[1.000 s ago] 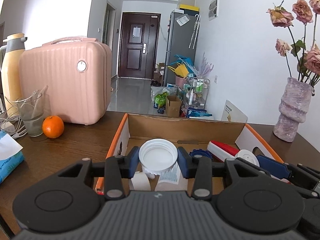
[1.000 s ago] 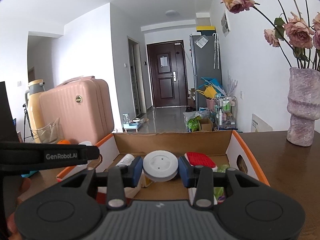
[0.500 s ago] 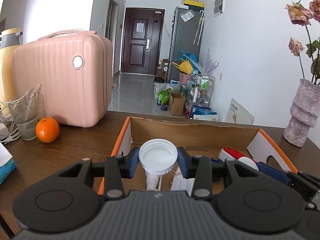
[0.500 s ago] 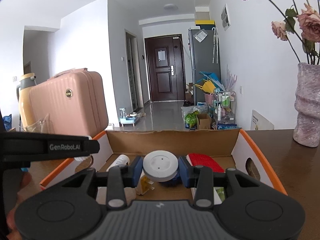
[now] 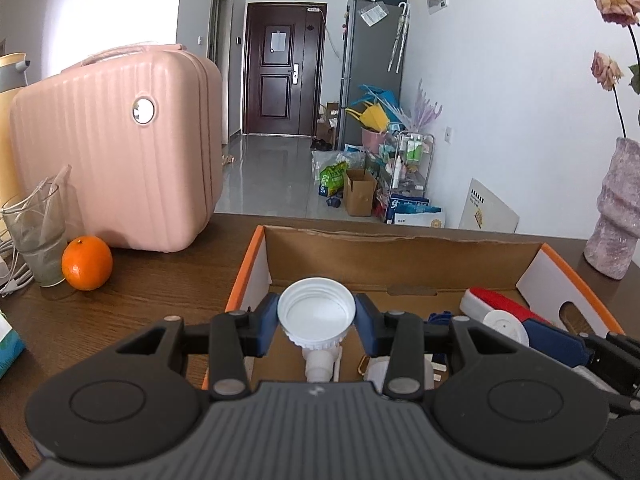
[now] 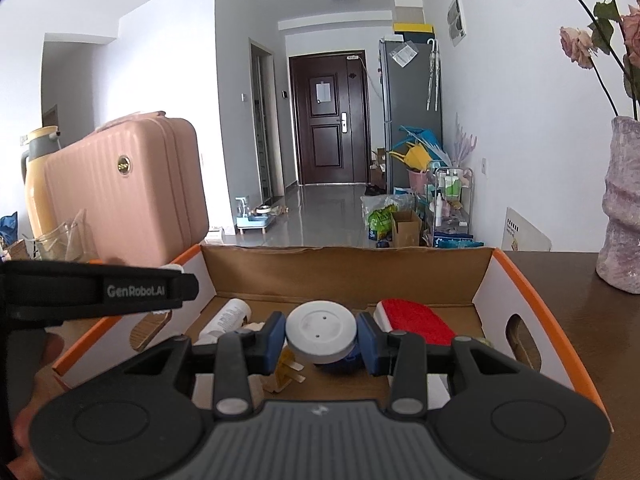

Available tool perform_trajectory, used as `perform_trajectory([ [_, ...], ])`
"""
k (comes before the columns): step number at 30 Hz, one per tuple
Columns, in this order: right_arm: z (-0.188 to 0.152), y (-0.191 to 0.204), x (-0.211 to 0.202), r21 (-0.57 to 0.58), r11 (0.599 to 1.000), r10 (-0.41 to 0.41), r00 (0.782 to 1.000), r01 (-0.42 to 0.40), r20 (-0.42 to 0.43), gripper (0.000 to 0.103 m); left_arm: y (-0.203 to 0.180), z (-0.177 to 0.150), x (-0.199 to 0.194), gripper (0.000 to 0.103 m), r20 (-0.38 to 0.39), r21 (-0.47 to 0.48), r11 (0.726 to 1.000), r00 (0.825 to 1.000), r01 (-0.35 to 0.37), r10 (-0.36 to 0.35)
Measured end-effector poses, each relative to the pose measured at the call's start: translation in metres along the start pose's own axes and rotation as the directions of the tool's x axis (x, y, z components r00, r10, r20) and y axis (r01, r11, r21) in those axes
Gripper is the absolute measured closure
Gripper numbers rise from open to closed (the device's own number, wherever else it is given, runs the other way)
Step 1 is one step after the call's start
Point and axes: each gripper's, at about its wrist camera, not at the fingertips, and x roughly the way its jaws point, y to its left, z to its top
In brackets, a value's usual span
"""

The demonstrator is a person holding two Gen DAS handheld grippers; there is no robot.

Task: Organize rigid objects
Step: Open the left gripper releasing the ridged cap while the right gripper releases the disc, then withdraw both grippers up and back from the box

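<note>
The left gripper (image 5: 316, 322) is clamped on a white threaded cap (image 5: 316, 315), open side up, above the near-left part of the cardboard box (image 5: 400, 258). The right gripper (image 6: 321, 339) is clamped on a white round lid (image 6: 321, 336) over the box interior, near a red brush (image 6: 412, 318) and a white tube (image 6: 226, 318).

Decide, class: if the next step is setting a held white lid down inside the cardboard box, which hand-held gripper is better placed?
Right hand-held gripper, probably: its flat white disc lid is over the middle of the cardboard box; the left hand-held gripper holds its threaded cap near the side wall.
</note>
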Motion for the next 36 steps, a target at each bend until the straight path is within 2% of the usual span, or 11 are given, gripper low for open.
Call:
perform_trajectory([
  [5, -0.002, 0.001, 0.001, -0.011, 1.0, -0.004, 1.0, 0.003, -0.014, 0.065, 0.001, -0.002, 0.0, 0.06, -0.005, -0.001, 1.0, 1.0, 0.005, -0.005],
  [8, -0.003, 0.0, 0.001, -0.011, 1.0, -0.004, 1.0, 0.004, -0.021, 0.064, 0.002, -0.002, -0.001, 0.048, -0.009, -0.002, 1.0, 1.0, 0.011, -0.011],
  [12, -0.002, -0.001, -0.001, -0.005, 1.0, -0.005, 1.0, 0.005, -0.015, 0.061, 0.001, -0.002, -0.004, 0.024, 0.006, -0.001, 1.0, 1.0, 0.01, -0.01],
  [13, -0.002, -0.001, -0.002, -0.003, 1.0, -0.005, 1.0, 0.005, -0.011, 0.055, 0.002, -0.002, -0.005, 0.018, 0.012, -0.005, 1.0, 1.0, 0.012, -0.012],
  [14, -0.002, -0.002, -0.003, 0.0, 1.0, -0.006, 1.0, 0.006, -0.008, 0.05, 0.002, -0.002, -0.007, 0.015, 0.016, -0.009, 1.0, 1.0, 0.012, -0.012],
  [16, -0.002, -0.003, -0.006, 0.007, 1.0, -0.015, 1.0, 0.015, 0.005, 0.027, 0.001, -0.001, -0.009, 0.006, 0.027, -0.012, 1.0, 1.0, 0.01, -0.009],
  [18, -0.002, -0.005, -0.009, 0.019, 1.0, -0.019, 1.0, 0.019, 0.022, 0.014, 0.002, -0.001, -0.011, 0.0, 0.036, -0.022, 1.0, 0.999, 0.006, -0.005],
  [22, -0.002, -0.007, -0.011, 0.037, 0.999, -0.023, 0.999, 0.022, 0.029, 0.002, 0.004, 0.0, -0.012, 0.0, 0.036, -0.032, 0.999, 0.999, 0.008, -0.006],
  [30, -0.002, -0.005, -0.013, 0.028, 0.999, -0.026, 0.999, 0.025, 0.034, 0.0, 0.005, 0.002, -0.015, 0.0, 0.036, -0.038, 0.999, 0.999, 0.018, -0.017],
  [36, -0.002, 0.0, -0.026, 0.005, 0.999, -0.038, 0.998, 0.038, 0.044, 0.0, 0.01, 0.003, -0.031, 0.0, 0.057, -0.05, 0.999, 0.998, 0.0, 0.003],
])
